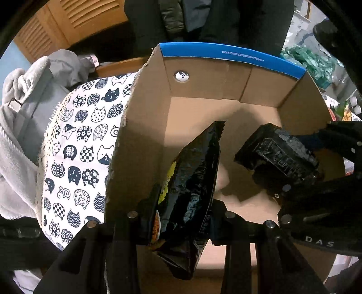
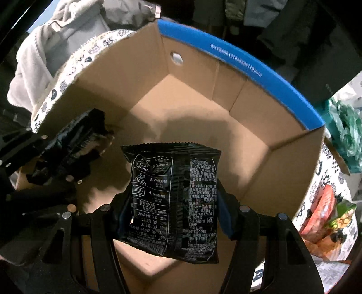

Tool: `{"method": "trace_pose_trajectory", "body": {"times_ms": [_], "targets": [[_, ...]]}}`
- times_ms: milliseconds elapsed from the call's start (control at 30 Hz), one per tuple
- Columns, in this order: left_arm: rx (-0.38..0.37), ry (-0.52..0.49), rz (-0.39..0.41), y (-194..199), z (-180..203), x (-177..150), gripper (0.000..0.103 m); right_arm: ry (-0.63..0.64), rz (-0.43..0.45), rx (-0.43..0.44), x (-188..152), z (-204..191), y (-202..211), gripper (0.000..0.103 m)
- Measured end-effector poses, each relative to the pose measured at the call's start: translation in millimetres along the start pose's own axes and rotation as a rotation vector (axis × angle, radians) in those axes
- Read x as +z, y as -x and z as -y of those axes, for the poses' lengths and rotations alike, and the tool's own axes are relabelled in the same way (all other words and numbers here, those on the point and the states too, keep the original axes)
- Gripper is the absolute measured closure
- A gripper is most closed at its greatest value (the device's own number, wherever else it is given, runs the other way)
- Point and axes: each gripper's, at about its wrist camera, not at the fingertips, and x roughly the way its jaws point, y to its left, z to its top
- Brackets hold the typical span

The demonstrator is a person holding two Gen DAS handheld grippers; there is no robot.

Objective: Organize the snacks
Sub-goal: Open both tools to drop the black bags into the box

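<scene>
Brown cardboard, blue-trimmed along its far rim: the open box (image 1: 199,88) fills both wrist views, and I see nothing lying on its bare floor. My left tongs (image 1: 178,226) are clamped on a black snack packet with yellow print (image 1: 192,181), held edge-on above the box floor, near the box's left wall. My right tongs (image 2: 169,210) grip a second black snack packet (image 2: 174,192) by its sides, its printed back panel facing the camera, hanging over the middle of the box. Each pair of tongs shows in the other's view, both inside the box mouth and close together, the two packets apart.

A round hole (image 1: 181,76) pierces the box's far wall near its left corner. Left of the box, the worktop wears a white cloth printed with cat faces (image 1: 79,147), and grey fleece clothing (image 1: 20,140) is heaped beyond it. Right of the box, green plastic bags (image 2: 346,133) bunch up by the far corner, and more snack packs in orange and green (image 2: 328,217) lie on the cloth. Dark coats (image 1: 203,20) hang behind the box's far rim.
</scene>
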Motion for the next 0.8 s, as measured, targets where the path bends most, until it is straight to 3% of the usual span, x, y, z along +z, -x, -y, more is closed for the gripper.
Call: {"method": "trace_pose_trajectory", "body": {"times_ms": [300,533,667,800], "targets": [[0.015,-0.007,-0.007,-1.3,1.7,0.9,0.065,-0.014,0.006,0.004,-1.5,1.1,-2.2,0.039],[0.03,-0.005,0.014,9.7,3.0,-0.2,0.047,-0.045,0.051,0.018,-3.8,3.9,11.9,0.037],[0.006,-0.001,0.059,27.3,6.1,-2.0,0.033,-0.089,0.13,0.016,-14.4,9.6,37.6,0.023],[-0.027,-0.036,0.11,47.4,19.9,-6.3,0.031,-0.12,0.184,0.01,-29.5,17.1,62.3,0.02]]}}
